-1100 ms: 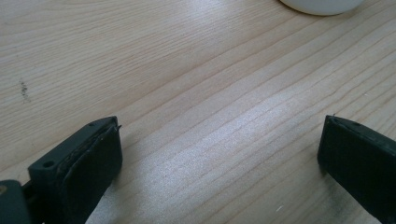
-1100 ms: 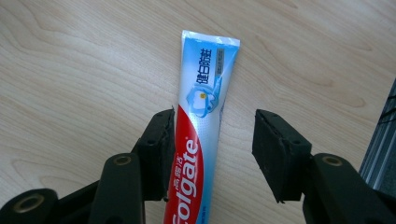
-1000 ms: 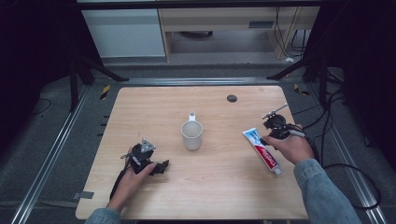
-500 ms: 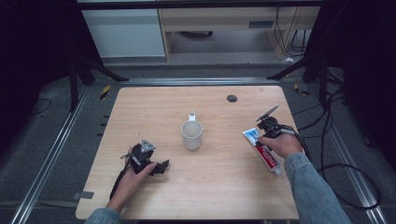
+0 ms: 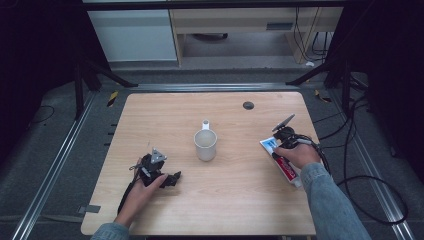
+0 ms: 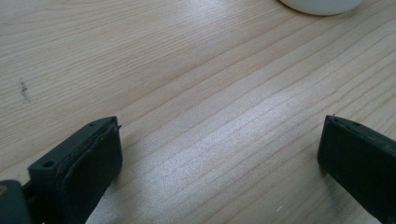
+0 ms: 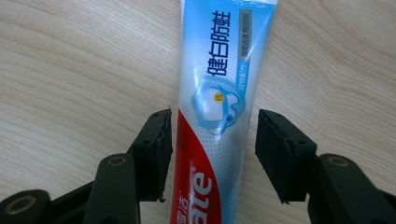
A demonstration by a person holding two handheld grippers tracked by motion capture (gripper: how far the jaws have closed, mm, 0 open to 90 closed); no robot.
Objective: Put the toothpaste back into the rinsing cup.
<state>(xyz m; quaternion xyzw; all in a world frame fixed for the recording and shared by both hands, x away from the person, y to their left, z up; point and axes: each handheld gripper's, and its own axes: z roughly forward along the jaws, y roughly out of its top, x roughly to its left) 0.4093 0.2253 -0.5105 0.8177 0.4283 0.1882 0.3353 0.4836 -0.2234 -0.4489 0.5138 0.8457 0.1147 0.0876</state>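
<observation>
Lying flat: a blue, white and red toothpaste tube [image 7: 219, 107] with printed lettering, on the right part of the pale wooden table [image 5: 235, 205]; in the high view the tube [image 5: 284, 165] runs diagonally, pale end toward the table's middle, red end toward the near right edge.
Right gripper: the black two-jaw right gripper [image 7: 211, 149] sits over the tube, one jaw on each side of it, at about the boundary between the tube's red and blue print.
Right gripper state: released; jaws spread, a narrow strip of bare wood visible between the right-hand jaw and the tube; the left-hand jaw is just beside the tube's edge, contact cannot be told.
Right hand: the person's right hand [image 5: 299, 155] grips the gripper body above the tube in the high view; a blue denim sleeve [image 5: 327, 205] comes in from the bottom edge.
Mug: a white ceramic mug [image 5: 205, 144] stands upright near the table's centre, handle pointing away from the person, well apart from the tube.
Left gripper: the black left gripper [image 5: 172, 179] rests low on the near left part of the table, held by the left hand [image 5: 137, 195].
Left gripper state: released; jaws wide apart with bare wood grain between them in the left gripper view [image 6: 219, 158].
Mug in left gripper view: the white base edge [image 6: 322, 5] shows at the top, well apart from the jaws.
Table detail: a dark round grommet [image 5: 248, 105] sits near the far edge.
</observation>
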